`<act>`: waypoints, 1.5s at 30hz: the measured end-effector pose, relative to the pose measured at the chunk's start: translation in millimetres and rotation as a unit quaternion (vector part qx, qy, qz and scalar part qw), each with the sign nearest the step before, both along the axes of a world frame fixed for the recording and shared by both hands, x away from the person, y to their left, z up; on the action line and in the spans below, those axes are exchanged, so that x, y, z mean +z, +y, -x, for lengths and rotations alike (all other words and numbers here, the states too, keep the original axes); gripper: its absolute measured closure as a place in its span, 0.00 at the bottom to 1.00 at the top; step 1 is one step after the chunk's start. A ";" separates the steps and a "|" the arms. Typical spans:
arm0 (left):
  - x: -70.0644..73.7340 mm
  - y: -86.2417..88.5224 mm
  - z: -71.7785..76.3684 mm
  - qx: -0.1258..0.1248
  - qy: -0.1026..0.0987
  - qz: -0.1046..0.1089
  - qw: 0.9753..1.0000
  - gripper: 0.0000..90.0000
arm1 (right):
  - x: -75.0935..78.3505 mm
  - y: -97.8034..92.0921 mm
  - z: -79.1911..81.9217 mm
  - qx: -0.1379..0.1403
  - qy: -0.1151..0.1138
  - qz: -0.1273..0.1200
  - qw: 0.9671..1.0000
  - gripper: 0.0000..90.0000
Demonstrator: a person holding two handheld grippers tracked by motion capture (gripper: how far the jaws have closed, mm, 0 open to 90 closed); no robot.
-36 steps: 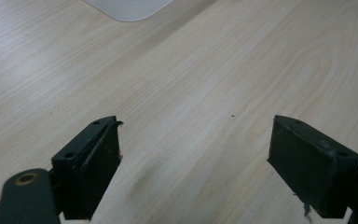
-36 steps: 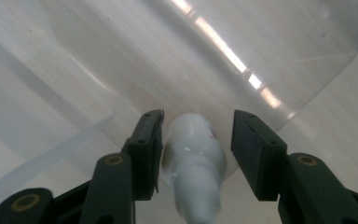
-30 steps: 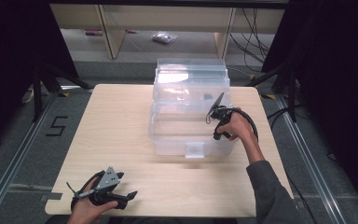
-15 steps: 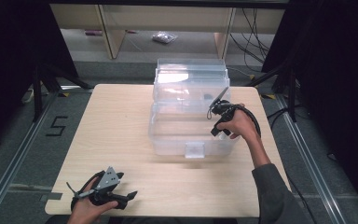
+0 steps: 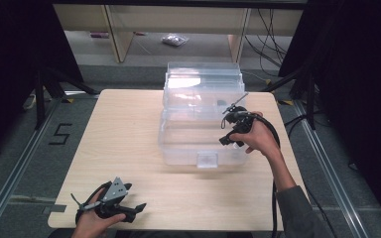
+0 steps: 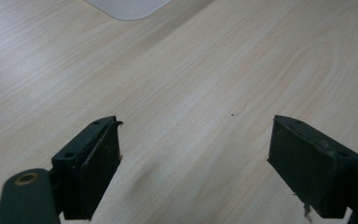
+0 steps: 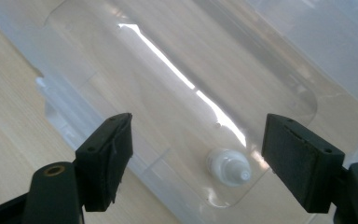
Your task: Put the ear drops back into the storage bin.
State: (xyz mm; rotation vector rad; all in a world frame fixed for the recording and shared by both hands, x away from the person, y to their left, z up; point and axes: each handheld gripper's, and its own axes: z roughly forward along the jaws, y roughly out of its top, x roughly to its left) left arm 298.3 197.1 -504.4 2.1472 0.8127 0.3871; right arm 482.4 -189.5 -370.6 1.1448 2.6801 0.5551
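Note:
A clear plastic bin [image 5: 178, 148] stands mid-table with its lid raised at the back. My right gripper [image 5: 228, 140] hangs over the bin's right side, pointing down into it. In the right gripper view the right gripper [image 7: 198, 135] is open, with nothing between its jaws. Below it a small white bottle [image 7: 230, 170] lies on the bin's clear floor. My left gripper [image 5: 136, 210] rests near the table's front left edge. In the left gripper view the left gripper [image 6: 193, 135] is open over bare wood.
The wooden table [image 5: 119, 134] carries just the bin. A pale rounded corner [image 6: 126, 7] shows at the top of the left gripper view. Shelving legs [image 5: 114, 34] and cables [image 5: 270, 29] lie on the floor beyond the table.
The right hand and its gripper have shifted only slightly above the bin's right side. The left gripper has stayed where it was.

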 end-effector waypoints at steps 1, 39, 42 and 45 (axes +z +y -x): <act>0.7 0.4 -0.3 -0.005 0.001 -0.001 1.000 0.18 | 0.4 -0.1 1.2 0.001 0.000 0.002 1.000 0.28; -0.3 -0.6 -0.1 0.001 0.000 0.005 1.000 0.18 | 2.2 -7.1 44.3 0.022 -0.062 -0.037 0.997 0.29; -0.5 -0.8 -0.2 0.003 -0.001 0.007 1.000 0.18 | 1.2 -8.1 46.5 0.026 -0.062 -0.037 0.997 0.28; -0.3 -0.7 -0.1 0.002 -0.001 0.005 1.000 0.18 | 0.9 -7.5 50.1 0.024 -0.063 -0.037 0.997 0.28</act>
